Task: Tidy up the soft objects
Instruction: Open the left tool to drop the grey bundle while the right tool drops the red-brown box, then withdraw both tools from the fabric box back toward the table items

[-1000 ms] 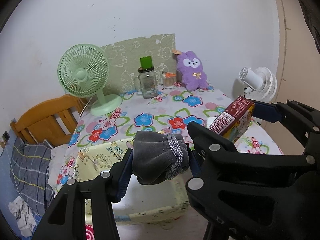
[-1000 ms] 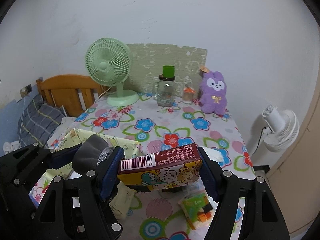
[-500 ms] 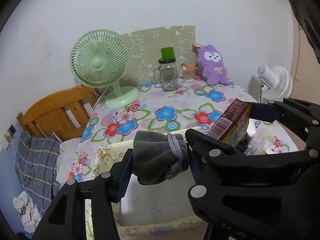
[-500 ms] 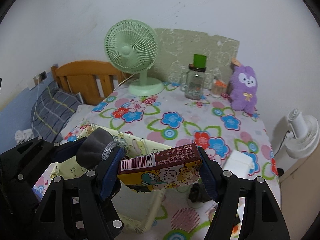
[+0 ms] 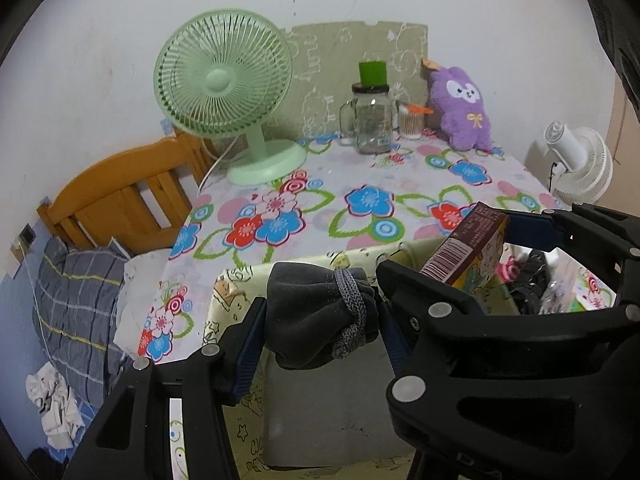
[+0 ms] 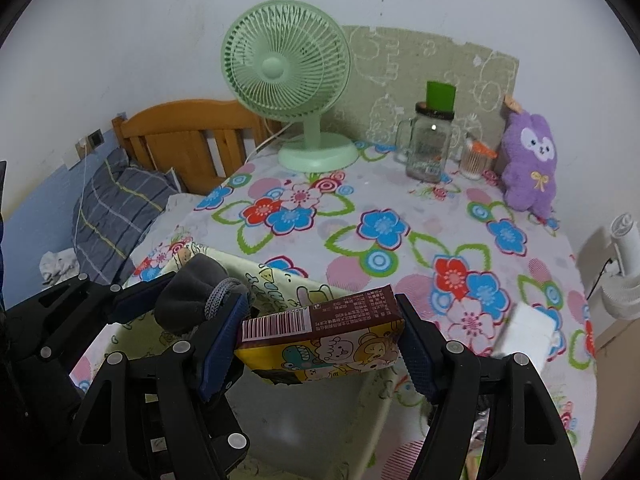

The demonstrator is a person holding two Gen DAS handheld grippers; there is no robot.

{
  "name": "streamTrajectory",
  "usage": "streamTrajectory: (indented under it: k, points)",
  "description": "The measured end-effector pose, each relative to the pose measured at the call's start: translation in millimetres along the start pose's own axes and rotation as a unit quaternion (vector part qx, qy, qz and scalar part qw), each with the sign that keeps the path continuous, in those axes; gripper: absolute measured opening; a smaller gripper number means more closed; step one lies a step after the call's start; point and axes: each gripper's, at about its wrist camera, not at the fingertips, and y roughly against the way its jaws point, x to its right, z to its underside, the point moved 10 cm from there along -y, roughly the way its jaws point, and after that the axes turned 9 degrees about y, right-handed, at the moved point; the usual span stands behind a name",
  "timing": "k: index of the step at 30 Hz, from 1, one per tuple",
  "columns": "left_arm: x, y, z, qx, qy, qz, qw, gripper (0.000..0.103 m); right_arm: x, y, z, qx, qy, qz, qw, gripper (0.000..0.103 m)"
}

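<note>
My left gripper point(image 5: 320, 320) is shut on a rolled dark grey sock point(image 5: 312, 312) tied with a grey knitted cuff. It hangs over the open fabric bin point(image 5: 240, 292), cream with cartoon print and a grey inside. My right gripper point(image 6: 320, 344) is shut on a brown and yellow cartoon carton point(image 6: 320, 332), held beside the sock point(image 6: 192, 296) above the same bin point(image 6: 280, 284). The carton point(image 5: 464, 252) and right gripper also show in the left wrist view. A purple plush bunny point(image 6: 528, 164) sits at the table's back right.
A green desk fan point(image 6: 288, 80), a glass jar with a green lid point(image 6: 428, 148) and a small cup of cotton swabs point(image 6: 472, 160) stand at the back of the flowered table point(image 6: 380, 216). A white block point(image 6: 524, 328) lies at the right. A wooden bed head point(image 6: 184, 136) is left.
Both grippers have moved left and forward with their loads, from over the table's right part to above the fabric bin. Their grips are unchanged.
</note>
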Motion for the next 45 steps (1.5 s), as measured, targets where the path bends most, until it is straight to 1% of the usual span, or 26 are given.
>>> streamTrajectory:
  k: [1,3,4,7,8,11,16,21,23,26,31,38,45]
  points:
    - [-1.3,-2.6,1.9,-0.005,0.003,-0.001,1.0000,0.060,-1.0,-3.6,1.6,-0.001,-0.001,-0.003,1.000,0.075]
    - [-5.0,-7.3,5.2,-0.012,0.011,-0.007,0.9998,0.063,-3.3,-8.8,4.0,-0.003,-0.003,-0.009,1.000,0.076]
    - [-6.2,-9.1,6.5,-0.014,0.012,-0.011,0.9998,0.067,-3.8,-10.8,4.8,-0.005,-0.003,-0.011,1.000,0.076]
    - [-9.0,-12.9,10.3,-0.020,0.014,-0.020,0.9995,0.072,-4.6,-16.9,8.9,-0.013,-0.001,-0.015,1.000,0.078]
    - [-9.5,-13.0,11.1,-0.019,0.014,-0.025,0.9994,0.075,-4.6,-17.9,9.8,-0.013,-0.001,-0.015,1.000,0.078]
    - [-9.5,-12.4,11.5,-0.015,0.013,-0.030,0.9994,0.079,-4.7,-18.3,10.6,-0.011,0.000,-0.016,1.000,0.082]
    - [-4.7,-5.3,11.0,-0.006,0.017,-0.023,0.9996,0.085,-0.4,-13.1,11.4,-0.001,-0.002,-0.011,1.000,0.091]
    - [5.2,4.4,9.9,0.005,0.016,-0.020,0.9997,0.089,3.4,0.2,10.2,0.016,0.006,-0.004,1.000,0.093]
    - [7.9,8.6,9.4,0.012,0.016,-0.024,0.9995,0.093,5.6,7.0,10.3,0.023,0.010,-0.001,1.000,0.093]
    - [14.7,18.0,7.6,0.025,0.012,-0.028,0.9992,0.093,9.0,16.3,11.1,0.032,0.010,0.000,0.999,0.093]
    - [28.4,28.1,6.2,0.035,0.008,-0.020,0.9991,0.094,18.3,31.5,13.9,0.043,0.010,0.011,0.999,0.093]
    - [51.0,44.6,7.8,0.046,0.006,-0.003,0.9989,0.094,33.3,55.5,21.0,0.052,0.010,0.031,0.998,0.093]
    - [78.4,57.9,6.9,0.056,0.000,0.016,0.9983,0.094,54.5,80.2,29.9,0.060,0.005,0.060,0.996,0.093]
